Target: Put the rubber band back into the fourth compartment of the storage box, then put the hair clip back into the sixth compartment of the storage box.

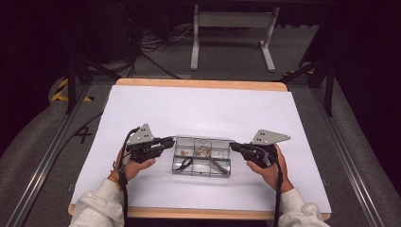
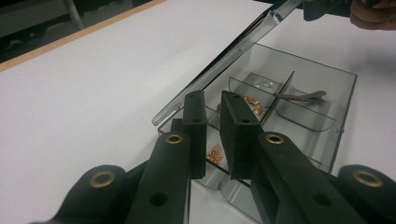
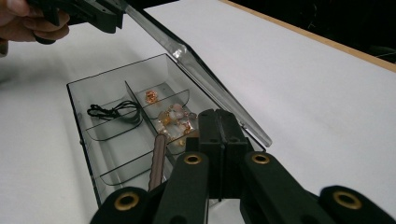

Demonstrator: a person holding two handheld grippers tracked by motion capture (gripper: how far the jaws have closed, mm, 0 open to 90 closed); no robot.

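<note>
While the person's two hands rest on the white table [image 1: 156, 106], the high view shows a clear compartment box [image 1: 202, 156] lying between them, a little below the middle of the sheet. On the left end of the box stands the left gripper [image 1: 171, 140], and its tips reach the raised lid there. The right gripper [image 1: 234, 146] points at the right end of the box and its tips are at the edge. From this height I cannot tell how the jaws stand. In the left gripper view, the left gripper [image 2: 212, 128] has its jaws nearly together with a narrow gap, and the end wall of the box seems to stand in this gap; whether the pads press it I cannot tell. The transparent lid [image 2: 224, 56] is tilted up, and small orange beads [image 2: 215, 153] lie in the near compartment, a brown strip [image 2: 301, 96] in a far one. In the right gripper view, the right gripper [image 3: 219, 140] has its jaws pressed together over the near end of the box, with nothing visible between them. A black cord [image 3: 112, 111] lies in a left compartment.
</note>
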